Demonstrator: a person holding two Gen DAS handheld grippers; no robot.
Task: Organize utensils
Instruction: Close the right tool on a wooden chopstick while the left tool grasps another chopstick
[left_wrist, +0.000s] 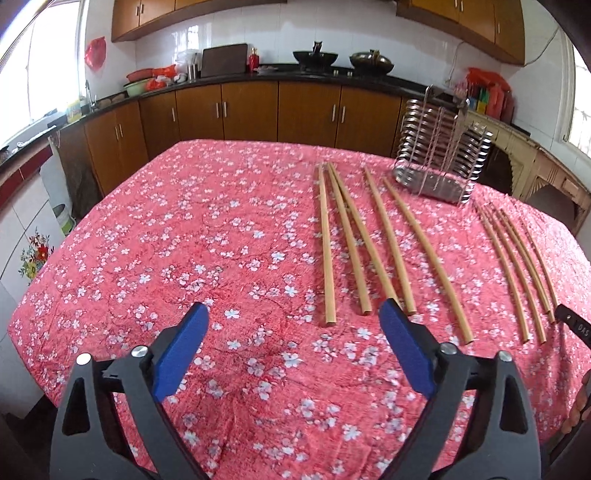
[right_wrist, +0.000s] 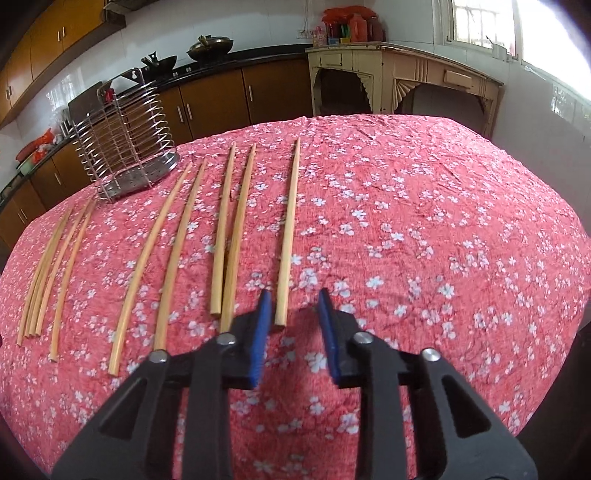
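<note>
Several wooden chopsticks lie side by side on a table with a red flowered cloth; they also show in the right wrist view. A wire utensil holder stands at the far right of the left wrist view, and far left in the right wrist view. My left gripper is open and empty, near the chopsticks' near ends. My right gripper is partly open and empty, its fingers either side of the near end of the rightmost chopstick, just above the cloth.
Wooden kitchen cabinets and a dark counter with pans run behind the table. A cream sideboard stands to the right. The cloth right of the chopsticks is bare.
</note>
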